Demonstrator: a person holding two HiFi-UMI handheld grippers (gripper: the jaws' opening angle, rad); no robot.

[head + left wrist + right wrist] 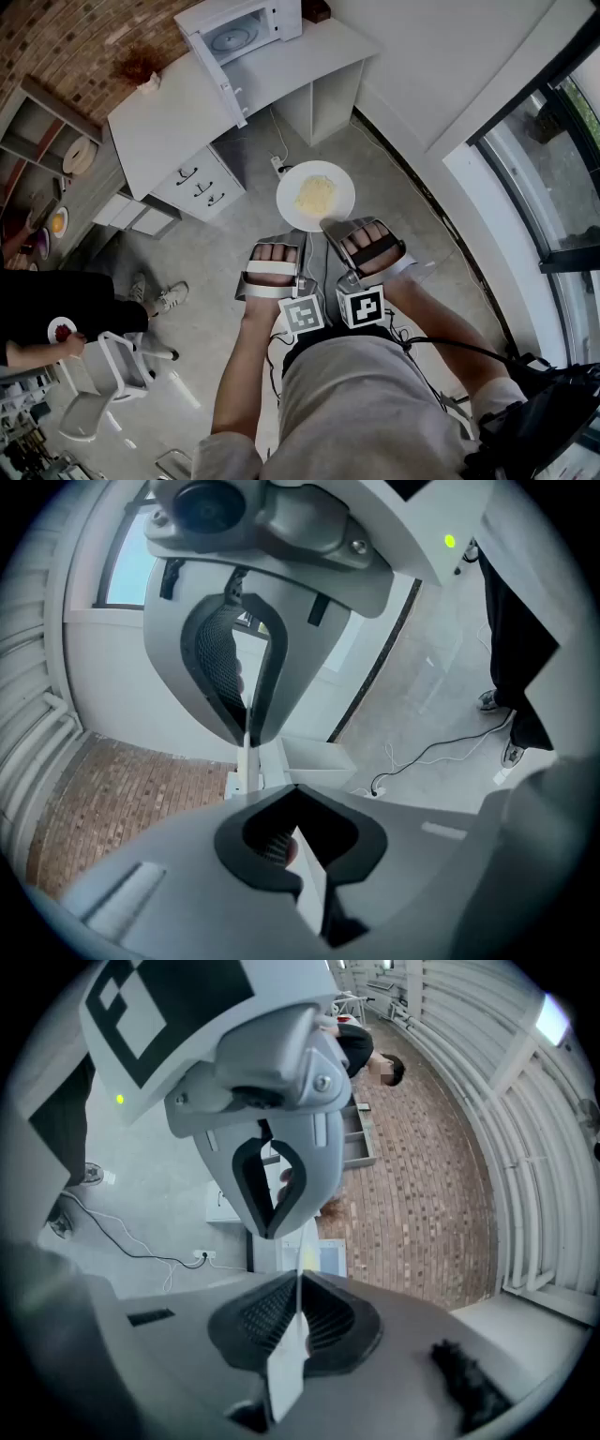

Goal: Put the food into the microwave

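My left claw and right claw both clamp one plate bearing one food heap, facing one open microwave.

Plate of food held up, microwave open

A round white plate, face up with a heap of pale yellow food at its middle, is above the floor, its near rim clamped in the jaws of the left gripper and right gripper. The white microwave stands at the far end of the surface, its door swung open.
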